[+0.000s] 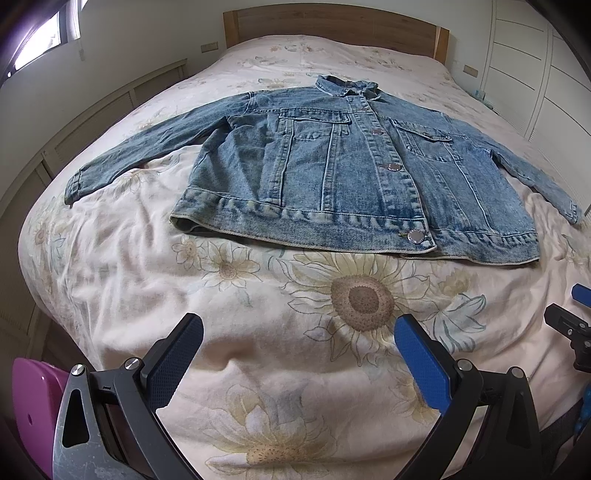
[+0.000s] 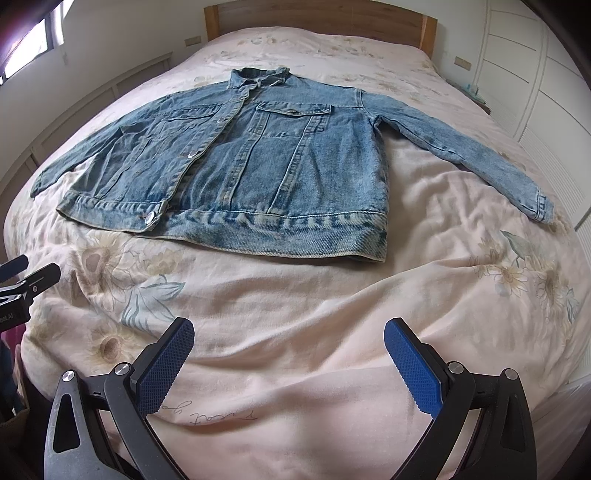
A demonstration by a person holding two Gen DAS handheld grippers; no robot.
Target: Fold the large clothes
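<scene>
left gripper (image 1: 299, 354) open, denim jacket (image 1: 332, 173) well ahead

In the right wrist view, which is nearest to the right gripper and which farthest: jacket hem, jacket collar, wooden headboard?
From the right gripper:
1. Jacket hem, mid-bed, nearest.
2. Jacket collar, beyond the hem.
3. Wooden headboard, at the bed's far end.

floral bedspread (image 1: 258, 332), wooden headboard (image 1: 332, 22), white wardrobe (image 1: 535, 74), window (image 1: 40, 40)

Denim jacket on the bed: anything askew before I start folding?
Mostly fine: the blue denim jacket lies flat, front up, sleeves spread. Only its front hem sits uneven, one panel overlapping lower than the other. Both grippers hang open, clear of it.
</scene>
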